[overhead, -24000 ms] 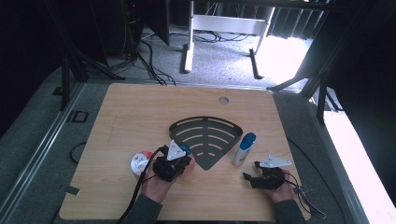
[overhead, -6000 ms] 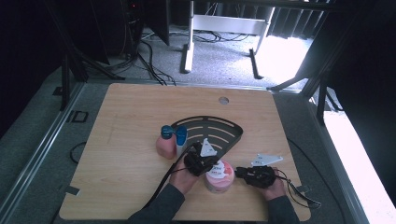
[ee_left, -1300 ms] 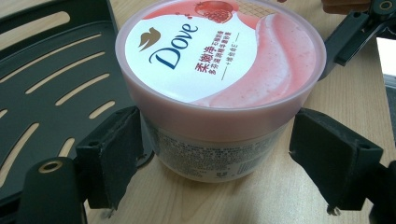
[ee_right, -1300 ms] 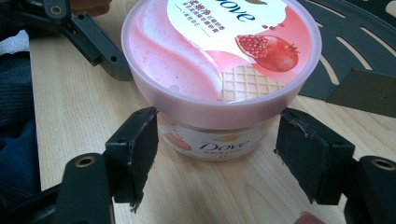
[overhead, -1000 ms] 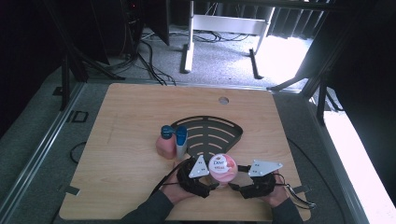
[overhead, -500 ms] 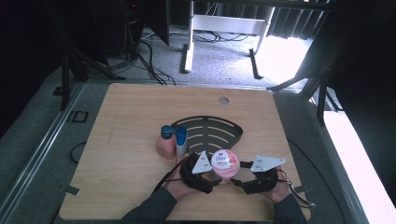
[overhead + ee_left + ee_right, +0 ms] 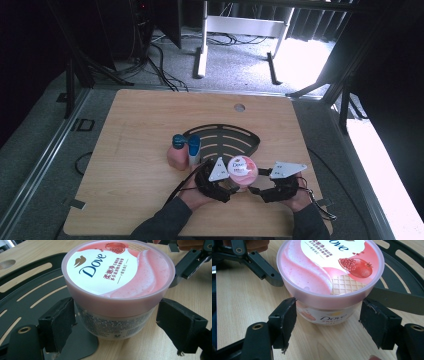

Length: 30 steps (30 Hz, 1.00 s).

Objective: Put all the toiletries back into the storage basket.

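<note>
High view: your left hand-held gripper (image 7: 231, 184) and right hand-held gripper (image 7: 254, 188) both flank the pink Dove tub (image 7: 243, 172), which sits on the wooden surface (image 7: 135, 120) w/ one edge over the tip of the black slotted rack (image 7: 225, 142). Left gripper view: jaws spread about tub-wide, one pad touching or nearly touching the wall, the other apart, so nothing is clamped. Right gripper view: same story, one pad against the wall under the lid, the other off it. Risks: tub wall is round and slick, and a pinch only under the lid rim could let it slip or tilt. If both close at once, jaws may clash. The rack edge under the tub could tip it. Pink bottle (image 7: 176, 154) and blue-capped bottle (image 7: 194, 150) stand near, behind your left hand.
</note>
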### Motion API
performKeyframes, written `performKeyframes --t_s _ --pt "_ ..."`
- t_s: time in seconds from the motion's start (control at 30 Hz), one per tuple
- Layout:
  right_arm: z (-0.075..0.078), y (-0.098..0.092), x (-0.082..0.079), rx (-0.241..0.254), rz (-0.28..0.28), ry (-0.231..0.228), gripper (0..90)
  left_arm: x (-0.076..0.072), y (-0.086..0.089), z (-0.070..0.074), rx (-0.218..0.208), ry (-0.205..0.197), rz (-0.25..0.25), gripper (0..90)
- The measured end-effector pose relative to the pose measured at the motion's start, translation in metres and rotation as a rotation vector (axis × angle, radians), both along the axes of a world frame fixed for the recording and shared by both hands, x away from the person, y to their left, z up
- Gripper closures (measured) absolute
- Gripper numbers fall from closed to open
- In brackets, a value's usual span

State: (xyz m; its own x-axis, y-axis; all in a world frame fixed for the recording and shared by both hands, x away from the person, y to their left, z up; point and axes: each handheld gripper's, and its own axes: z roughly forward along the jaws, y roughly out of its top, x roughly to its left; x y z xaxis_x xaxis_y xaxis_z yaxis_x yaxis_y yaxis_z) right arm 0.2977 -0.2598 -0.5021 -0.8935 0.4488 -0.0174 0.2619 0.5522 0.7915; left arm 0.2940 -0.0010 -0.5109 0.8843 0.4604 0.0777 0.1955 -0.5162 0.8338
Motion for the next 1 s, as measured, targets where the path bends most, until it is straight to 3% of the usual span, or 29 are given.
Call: performKeyframes --t_s 0.53,1.0 --pt "0.005 -0.005 0.012 0.015 -0.026 -0.004 29.4 0.011 -0.009 0.006 -0.004 0.01 0.049 16.0" --pt "0.012 -0.005 0.023 0.012 -0.043 -0.026 29.5 0.02 -0.012 0.009 -0.035 0.021 0.094 16.0"
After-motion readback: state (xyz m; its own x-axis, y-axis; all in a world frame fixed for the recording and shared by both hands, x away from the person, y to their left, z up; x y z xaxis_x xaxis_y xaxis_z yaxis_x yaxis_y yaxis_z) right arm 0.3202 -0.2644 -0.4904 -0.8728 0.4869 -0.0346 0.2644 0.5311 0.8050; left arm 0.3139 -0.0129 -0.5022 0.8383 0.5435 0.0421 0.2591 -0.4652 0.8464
